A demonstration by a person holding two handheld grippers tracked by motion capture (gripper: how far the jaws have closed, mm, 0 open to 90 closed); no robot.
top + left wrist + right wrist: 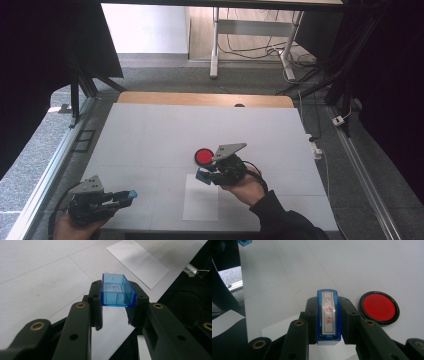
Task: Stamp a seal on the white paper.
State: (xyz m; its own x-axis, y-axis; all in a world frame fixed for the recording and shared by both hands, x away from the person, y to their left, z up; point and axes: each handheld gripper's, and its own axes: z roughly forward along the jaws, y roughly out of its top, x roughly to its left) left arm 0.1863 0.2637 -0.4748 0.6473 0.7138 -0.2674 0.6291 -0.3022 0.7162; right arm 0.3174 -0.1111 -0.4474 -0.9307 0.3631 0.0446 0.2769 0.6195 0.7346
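My right gripper (pixel 328 322) clamps the blue stamp (pixel 328 315) beside the red ink pad (pixel 379 307); its view shows red characters. My left gripper (pixel 117 306) pinches the clear blue cap (pixel 117 291), near the white paper (pixel 201 197).

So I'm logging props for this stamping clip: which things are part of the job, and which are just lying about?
In use:
- blue stamp, in right gripper
- clear blue cap, in left gripper
- red ink pad
- white paper sheet

Lying about:
- floor cables
- white plug
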